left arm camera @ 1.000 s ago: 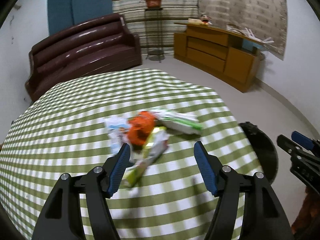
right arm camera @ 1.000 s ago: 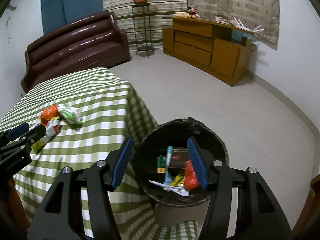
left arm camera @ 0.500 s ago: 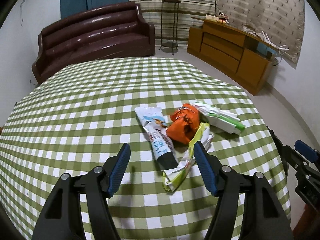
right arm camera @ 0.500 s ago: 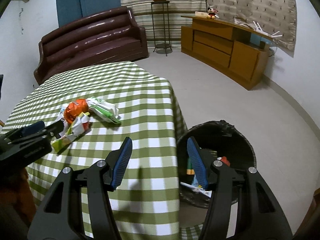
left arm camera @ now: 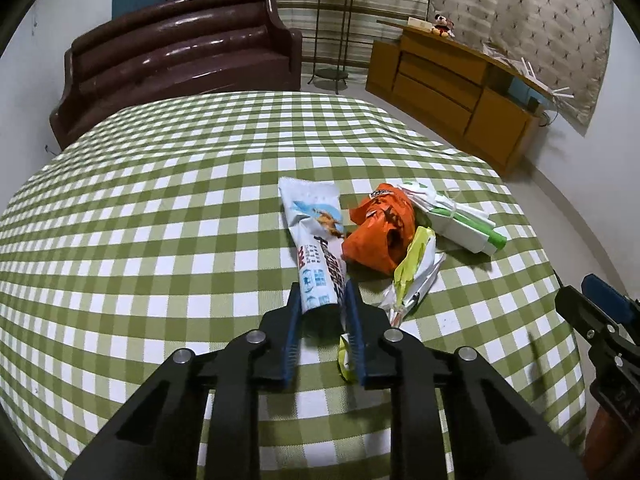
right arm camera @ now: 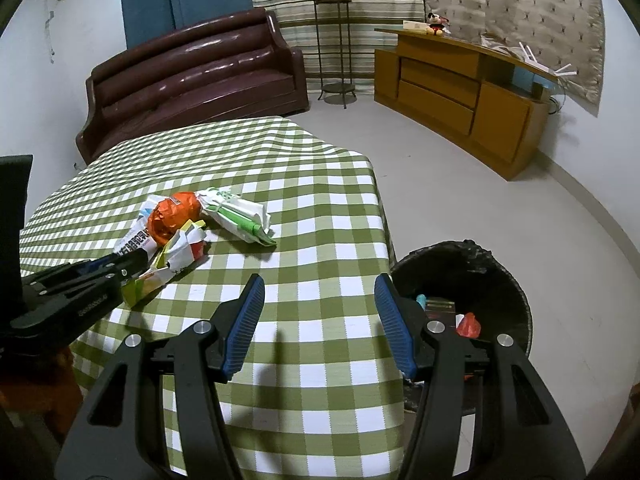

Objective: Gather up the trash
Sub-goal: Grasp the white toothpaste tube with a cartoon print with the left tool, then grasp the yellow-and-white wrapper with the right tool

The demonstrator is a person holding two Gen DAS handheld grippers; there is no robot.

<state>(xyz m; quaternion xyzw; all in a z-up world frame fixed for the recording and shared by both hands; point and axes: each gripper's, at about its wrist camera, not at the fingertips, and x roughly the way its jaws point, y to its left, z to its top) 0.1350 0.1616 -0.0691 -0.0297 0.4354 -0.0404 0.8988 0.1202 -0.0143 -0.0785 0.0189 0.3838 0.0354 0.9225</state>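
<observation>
A pile of trash lies on the green checked table (left arm camera: 140,240). My left gripper (left arm camera: 322,300) is shut on the near end of a white and blue wrapper (left arm camera: 316,236), which also shows in the right wrist view (right arm camera: 136,240). Beside it lie an orange crumpled wrapper (left arm camera: 380,236), a yellow-green wrapper (left arm camera: 412,272) and a white and green packet (left arm camera: 460,224). My right gripper (right arm camera: 320,304) is open and empty above the table's right edge, next to the black trash bin (right arm camera: 492,276), which holds several pieces of trash.
A brown sofa (left arm camera: 180,64) stands behind the table. A wooden sideboard (right arm camera: 460,92) and a plant stand (right arm camera: 334,40) are along the far wall. Bare grey floor (right arm camera: 460,200) lies right of the table.
My left gripper moved forward to the pile and shut on the white and blue wrapper. My right gripper swung left from over the bin to above the table edge.
</observation>
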